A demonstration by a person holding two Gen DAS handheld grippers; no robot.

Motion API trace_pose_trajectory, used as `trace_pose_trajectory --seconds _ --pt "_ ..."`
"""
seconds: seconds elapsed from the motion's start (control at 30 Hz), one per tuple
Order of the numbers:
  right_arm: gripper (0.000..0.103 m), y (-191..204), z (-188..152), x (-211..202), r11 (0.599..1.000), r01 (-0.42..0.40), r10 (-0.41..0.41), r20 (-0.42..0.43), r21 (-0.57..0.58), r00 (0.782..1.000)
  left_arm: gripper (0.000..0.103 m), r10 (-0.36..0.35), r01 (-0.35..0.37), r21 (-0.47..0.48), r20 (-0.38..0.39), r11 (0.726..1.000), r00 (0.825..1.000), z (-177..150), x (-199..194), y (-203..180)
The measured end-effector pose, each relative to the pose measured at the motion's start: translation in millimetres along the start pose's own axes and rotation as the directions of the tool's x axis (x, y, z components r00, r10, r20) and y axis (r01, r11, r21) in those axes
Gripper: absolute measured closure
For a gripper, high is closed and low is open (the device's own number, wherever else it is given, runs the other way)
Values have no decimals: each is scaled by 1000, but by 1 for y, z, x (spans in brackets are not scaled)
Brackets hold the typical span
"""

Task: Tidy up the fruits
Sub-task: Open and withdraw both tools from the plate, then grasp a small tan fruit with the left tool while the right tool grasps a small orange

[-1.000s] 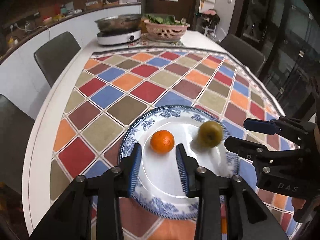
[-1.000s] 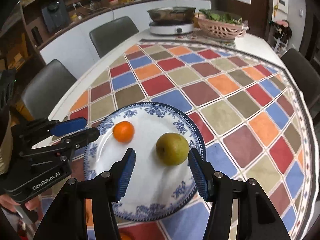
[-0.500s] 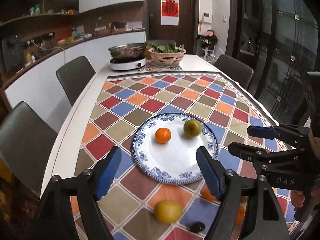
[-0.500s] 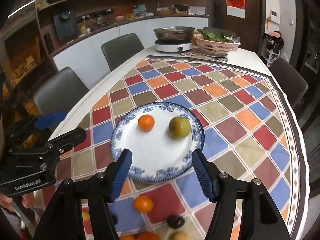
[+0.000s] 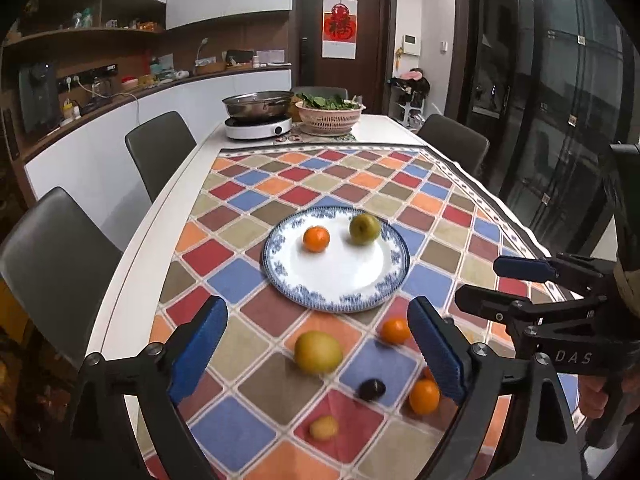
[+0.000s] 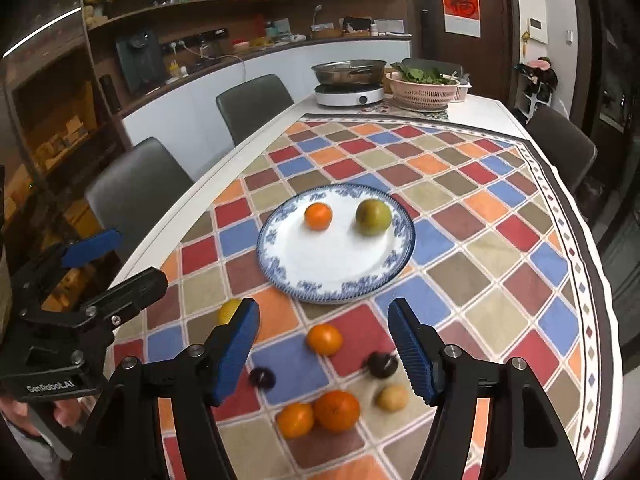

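Fruits lie loose on the checked cloth [image 6: 472,276] between our tools. The left tool [image 5: 316,348], marked "GenRobot.AI", and the right tool [image 6: 324,344], marked "DAS", have both just been opening; their jaws stand apart, gripping nothing. Beyond them we see a mandarin [image 6: 318,216] and a green pear [image 6: 373,217] on the blue-rimmed plate [image 6: 340,284]. Across the worktop [image 5: 384,124] stand a cooker [image 5: 258,126] and basket [image 5: 330,117].

dark door [image 5: 340,36] | white counter [image 5: 160,112] | wooden shelves [image 6: 172,20] | grey chairs [image 5: 160,148] | glass doors [image 5: 560,120]
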State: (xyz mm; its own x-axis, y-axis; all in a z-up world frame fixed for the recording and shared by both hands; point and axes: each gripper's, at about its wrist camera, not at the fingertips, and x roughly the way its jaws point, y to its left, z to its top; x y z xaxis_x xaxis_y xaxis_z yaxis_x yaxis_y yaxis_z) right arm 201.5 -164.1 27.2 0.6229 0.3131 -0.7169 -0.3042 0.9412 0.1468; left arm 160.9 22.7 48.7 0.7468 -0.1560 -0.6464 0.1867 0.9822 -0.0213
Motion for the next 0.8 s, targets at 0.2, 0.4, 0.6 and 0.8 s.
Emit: trace_pose_trajectory --seconds 0.2,0.4,0.6,0.8 --pt "36 10 -24 -7 1000 -5 5 -37 3 999 11 -10 10 2 -18 1000 1000 -19 -10 0" --pt "36 15 -49 -4 999 -28 31 -101 34 994 11 -9 11 34 -40 999 999 -38 -14 -3" --pt "36 19 -67 6 998 -38 44 -164 44 986 11 -19 22 26 -99 999 995 -58 -6 0" --pt "36 20 -78 21 997 -58 69 -230 55 971 11 -28 31 13 -156 999 987 -73 9 2"
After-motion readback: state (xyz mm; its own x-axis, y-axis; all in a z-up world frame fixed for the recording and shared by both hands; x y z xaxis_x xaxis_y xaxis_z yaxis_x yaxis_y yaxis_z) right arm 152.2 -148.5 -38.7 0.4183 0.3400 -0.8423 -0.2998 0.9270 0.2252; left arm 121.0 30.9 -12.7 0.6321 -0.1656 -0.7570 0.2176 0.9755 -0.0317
